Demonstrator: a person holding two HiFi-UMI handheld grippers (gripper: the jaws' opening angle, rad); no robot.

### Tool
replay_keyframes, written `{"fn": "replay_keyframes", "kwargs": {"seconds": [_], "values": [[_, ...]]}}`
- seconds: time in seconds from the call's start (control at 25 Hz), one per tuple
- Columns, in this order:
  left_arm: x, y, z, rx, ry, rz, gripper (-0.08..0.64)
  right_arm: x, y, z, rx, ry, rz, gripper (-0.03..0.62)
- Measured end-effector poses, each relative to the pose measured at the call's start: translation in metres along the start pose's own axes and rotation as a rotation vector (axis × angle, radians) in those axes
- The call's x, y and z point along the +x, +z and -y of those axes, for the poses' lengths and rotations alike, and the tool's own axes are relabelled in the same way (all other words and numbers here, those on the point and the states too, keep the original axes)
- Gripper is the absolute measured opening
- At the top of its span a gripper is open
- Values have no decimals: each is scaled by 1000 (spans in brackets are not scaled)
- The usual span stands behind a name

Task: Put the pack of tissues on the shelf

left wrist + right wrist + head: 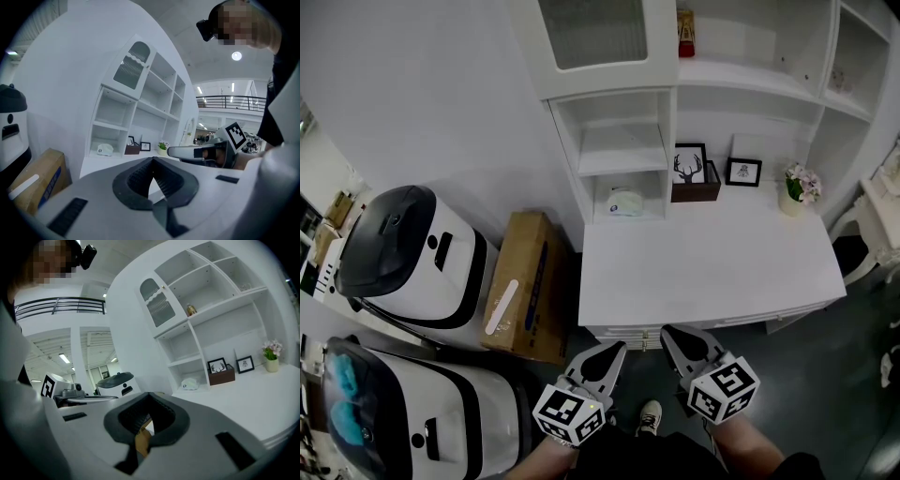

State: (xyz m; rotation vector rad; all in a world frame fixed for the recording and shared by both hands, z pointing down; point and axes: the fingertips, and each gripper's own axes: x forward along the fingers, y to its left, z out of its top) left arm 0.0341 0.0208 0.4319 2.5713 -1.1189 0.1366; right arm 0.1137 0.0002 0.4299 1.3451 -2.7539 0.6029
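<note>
My left claw (612,354) clenched with nothing in it, right claw (673,337) clenched and empty too, both low by the desk's (703,258) near edge, pack of tissues (625,202) in the shelf's (622,142) bottom cubby, well apart from both.

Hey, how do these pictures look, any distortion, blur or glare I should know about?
Head view: evenly lit and sharp, though the shelf edges bow from the wide lens. Left gripper view: strong fisheye with dark corners, a ceiling lamp glares, its own jaws look soft. Right gripper view: same fisheye curve and dark corners.
</note>
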Motion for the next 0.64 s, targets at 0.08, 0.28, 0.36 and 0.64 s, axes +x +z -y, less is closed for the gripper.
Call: {"fn": "replay_keyframes", "kwargs": {"seconds": [0.08,0.28,0.36,0.64], "values": [[0,0,0,1,2,-2,-2,0,0,0,0,2,0,3],[-2,-2,1,4,2,-5,-2,0,1,-2,-2,4,6,3],[-2,-2,1,6,1,-5,-2,-1,1,-2,-2,4,9,3],[-7,-4,0,6,1,-8,-2,-2,-1,-4,1,-7,16,3]]}}
